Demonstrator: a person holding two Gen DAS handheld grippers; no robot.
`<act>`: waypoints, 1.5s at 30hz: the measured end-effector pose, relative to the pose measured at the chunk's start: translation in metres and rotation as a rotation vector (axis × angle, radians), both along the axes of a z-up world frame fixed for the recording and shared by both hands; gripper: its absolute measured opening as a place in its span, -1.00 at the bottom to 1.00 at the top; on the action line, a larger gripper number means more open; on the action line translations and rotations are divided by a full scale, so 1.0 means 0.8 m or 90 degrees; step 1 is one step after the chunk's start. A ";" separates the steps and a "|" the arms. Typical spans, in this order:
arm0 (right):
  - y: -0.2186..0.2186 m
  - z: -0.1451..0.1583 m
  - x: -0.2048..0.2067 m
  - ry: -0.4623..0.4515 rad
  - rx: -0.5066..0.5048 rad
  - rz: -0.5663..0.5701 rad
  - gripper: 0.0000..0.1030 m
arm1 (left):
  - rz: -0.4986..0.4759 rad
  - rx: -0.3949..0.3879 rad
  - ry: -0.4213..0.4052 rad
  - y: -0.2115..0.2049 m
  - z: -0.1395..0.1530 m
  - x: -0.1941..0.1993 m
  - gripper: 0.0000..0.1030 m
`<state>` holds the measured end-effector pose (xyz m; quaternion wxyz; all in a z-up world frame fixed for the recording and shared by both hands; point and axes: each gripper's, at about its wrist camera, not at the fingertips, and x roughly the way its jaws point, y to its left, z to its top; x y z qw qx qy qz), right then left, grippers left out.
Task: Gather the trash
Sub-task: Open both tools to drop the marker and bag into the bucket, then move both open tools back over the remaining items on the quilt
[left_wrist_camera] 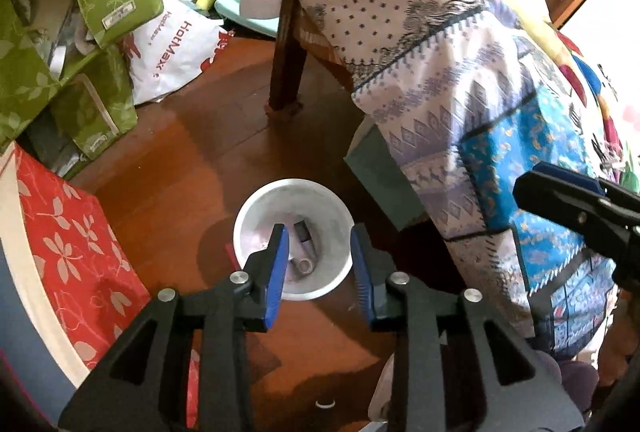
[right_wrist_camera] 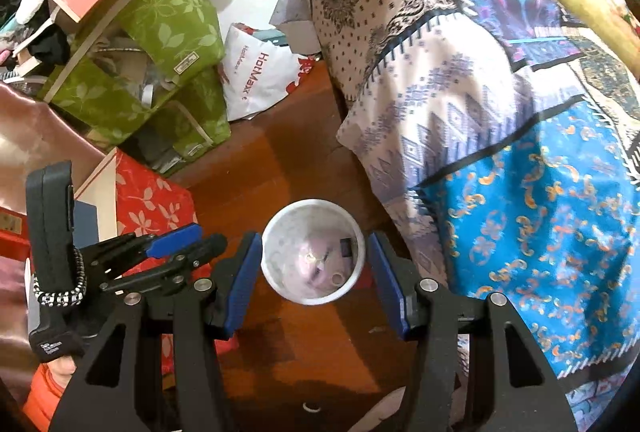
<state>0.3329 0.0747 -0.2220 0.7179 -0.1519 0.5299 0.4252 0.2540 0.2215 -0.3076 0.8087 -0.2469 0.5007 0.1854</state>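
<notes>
A white round bin (left_wrist_camera: 256, 208) stands on the wooden floor, seen from above in both views (right_wrist_camera: 276, 272). Inside it lie small pieces of trash: a dark block (left_wrist_camera: 303, 232), a small tube-like piece (left_wrist_camera: 306, 266) and pale scraps (right_wrist_camera: 320, 264). My left gripper (left_wrist_camera: 320, 274) is open and empty, hovering above the bin's near rim. My right gripper (right_wrist_camera: 314, 280) is open and empty too, its fingers straddling the bin from above. The left gripper also shows in the right wrist view (right_wrist_camera: 180, 244), and the right gripper's tip in the left wrist view (left_wrist_camera: 560, 192).
A table draped in patterned cloth (left_wrist_camera: 440, 72) stands right of the bin, its dark leg (left_wrist_camera: 286, 64) on the floor. Green leaf-print boxes (right_wrist_camera: 160, 44), a red flowered box (left_wrist_camera: 68, 244) and a white HotMax bag (right_wrist_camera: 256, 76) crowd the left side.
</notes>
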 end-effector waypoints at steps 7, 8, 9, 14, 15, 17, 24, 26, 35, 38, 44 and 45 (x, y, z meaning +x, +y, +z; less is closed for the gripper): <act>-0.030 0.041 -0.015 -0.039 0.025 -0.005 0.00 | -0.015 0.037 -0.026 -0.028 0.052 -0.014 -0.38; -0.036 0.047 -0.017 -0.046 0.030 -0.006 0.00 | -0.017 0.043 -0.032 -0.033 0.062 -0.016 -0.37; -0.041 0.054 -0.019 -0.054 0.034 -0.008 0.00 | -0.019 0.047 -0.036 -0.036 0.069 -0.018 -0.36; -0.071 0.096 -0.031 -0.096 0.064 -0.024 0.00 | -0.033 0.080 -0.071 -0.061 0.120 -0.030 -0.32; -0.080 0.105 -0.034 -0.110 0.072 -0.032 0.00 | -0.036 0.088 -0.081 -0.068 0.133 -0.033 -0.27; -0.098 0.125 -0.037 -0.132 0.088 -0.045 0.00 | -0.044 0.098 -0.098 -0.082 0.153 -0.037 -0.22; -0.164 0.175 -0.039 -0.175 0.128 -0.104 0.00 | -0.088 0.141 -0.149 -0.140 0.218 -0.034 -0.06; -0.186 0.186 -0.037 -0.189 0.133 -0.124 0.00 | -0.105 0.146 -0.160 -0.158 0.231 -0.026 -0.04; -0.286 0.213 -0.020 -0.242 0.124 -0.218 0.00 | -0.203 0.145 -0.208 -0.250 0.267 0.033 0.05; -0.323 0.217 -0.010 -0.250 0.117 -0.256 0.00 | -0.234 0.134 -0.216 -0.282 0.270 0.060 0.05; -0.388 0.215 0.015 -0.256 0.096 -0.328 0.00 | -0.312 0.121 -0.220 -0.344 0.266 0.116 0.05; -0.398 0.213 0.019 -0.255 0.092 -0.339 0.00 | -0.329 0.115 -0.218 -0.356 0.263 0.127 0.05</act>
